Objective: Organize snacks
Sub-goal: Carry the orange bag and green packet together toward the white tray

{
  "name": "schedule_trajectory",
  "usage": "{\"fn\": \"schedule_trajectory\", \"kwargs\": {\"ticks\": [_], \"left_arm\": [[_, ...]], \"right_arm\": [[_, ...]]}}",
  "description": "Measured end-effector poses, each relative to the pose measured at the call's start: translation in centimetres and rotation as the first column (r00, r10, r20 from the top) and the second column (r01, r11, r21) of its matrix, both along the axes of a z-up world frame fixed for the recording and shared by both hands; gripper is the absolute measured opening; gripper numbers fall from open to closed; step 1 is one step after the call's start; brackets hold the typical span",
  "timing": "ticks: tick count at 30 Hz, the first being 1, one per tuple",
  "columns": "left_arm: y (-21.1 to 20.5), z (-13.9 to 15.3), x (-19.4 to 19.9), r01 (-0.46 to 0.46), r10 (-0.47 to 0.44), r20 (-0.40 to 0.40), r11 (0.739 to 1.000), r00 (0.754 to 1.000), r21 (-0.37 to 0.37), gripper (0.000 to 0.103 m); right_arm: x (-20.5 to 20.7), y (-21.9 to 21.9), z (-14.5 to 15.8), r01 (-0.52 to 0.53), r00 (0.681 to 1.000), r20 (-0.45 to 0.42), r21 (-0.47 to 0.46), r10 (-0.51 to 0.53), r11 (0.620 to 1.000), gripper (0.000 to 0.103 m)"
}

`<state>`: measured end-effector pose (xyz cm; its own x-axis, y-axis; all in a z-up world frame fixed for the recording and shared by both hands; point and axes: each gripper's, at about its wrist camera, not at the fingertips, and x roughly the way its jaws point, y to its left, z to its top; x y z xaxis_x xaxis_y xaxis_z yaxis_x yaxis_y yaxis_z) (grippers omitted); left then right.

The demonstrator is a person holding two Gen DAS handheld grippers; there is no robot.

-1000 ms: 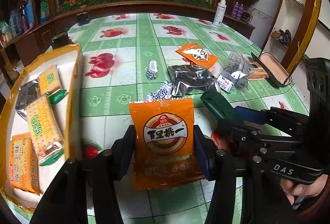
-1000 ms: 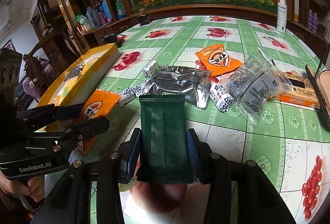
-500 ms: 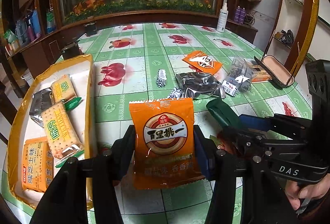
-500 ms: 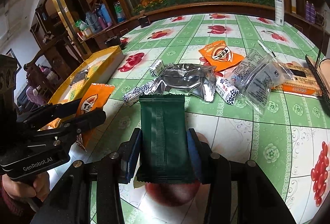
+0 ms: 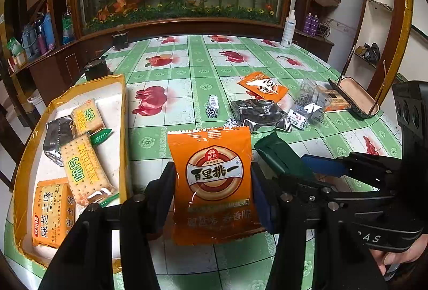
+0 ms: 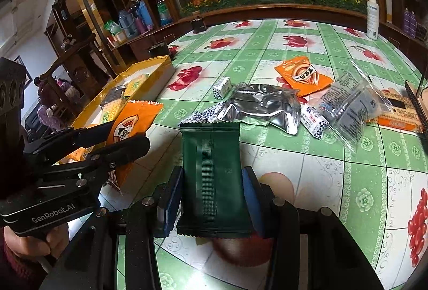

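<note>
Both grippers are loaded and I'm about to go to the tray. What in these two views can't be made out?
- Lower part of the yellow cardboard tray: left wrist view, covered by the left gripper holding the orange snack packet.
- Front print of the dark green foil packet in the right gripper: right wrist view shows only its seamed back.
- Tray contents: right wrist view, mostly hidden by the left gripper.

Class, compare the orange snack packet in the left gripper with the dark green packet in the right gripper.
The orange snack packet shows a printed round logo; the dark green packet shows a plain back seam. The orange packet looks wider, the green one narrower. Both are clamped upright, clear of the table.
</note>
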<state>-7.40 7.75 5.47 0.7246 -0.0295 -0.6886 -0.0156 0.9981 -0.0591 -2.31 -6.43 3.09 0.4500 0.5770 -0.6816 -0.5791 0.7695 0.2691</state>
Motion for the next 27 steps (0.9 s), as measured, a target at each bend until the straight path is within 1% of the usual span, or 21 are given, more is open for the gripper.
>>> {"fn": "schedule_trajectory", "kwargs": {"ticks": [10,17,22,27], "left_arm": [[0.9,0.8,-0.6,-0.016,0.017,0.020,1.000,1.000,-0.012,0.053],[2.0,1.5,-1.0,-0.036,0.037,0.038,0.999,0.999,-0.036,0.053],[3.6,2.1,-1.3,-0.063,0.066,0.054,0.996,0.996,-0.064,0.053],[6.2,2.7,-2.0,-0.112,0.119,0.071,0.989,0.990,-0.097,0.053]], "right_arm": [[-0.3,1.0,1.0,-0.019,1.000,0.013,0.000,0.019,1.000,0.048],[0.0,2.0,1.6,-0.033,0.999,0.021,-0.005,0.033,0.999,0.048],[0.1,3.0,2.3,-0.050,0.998,0.035,-0.011,0.050,0.999,0.048],[0.2,4.7,2.9,-0.074,0.996,0.043,-0.018,0.075,0.997,0.048]]}}
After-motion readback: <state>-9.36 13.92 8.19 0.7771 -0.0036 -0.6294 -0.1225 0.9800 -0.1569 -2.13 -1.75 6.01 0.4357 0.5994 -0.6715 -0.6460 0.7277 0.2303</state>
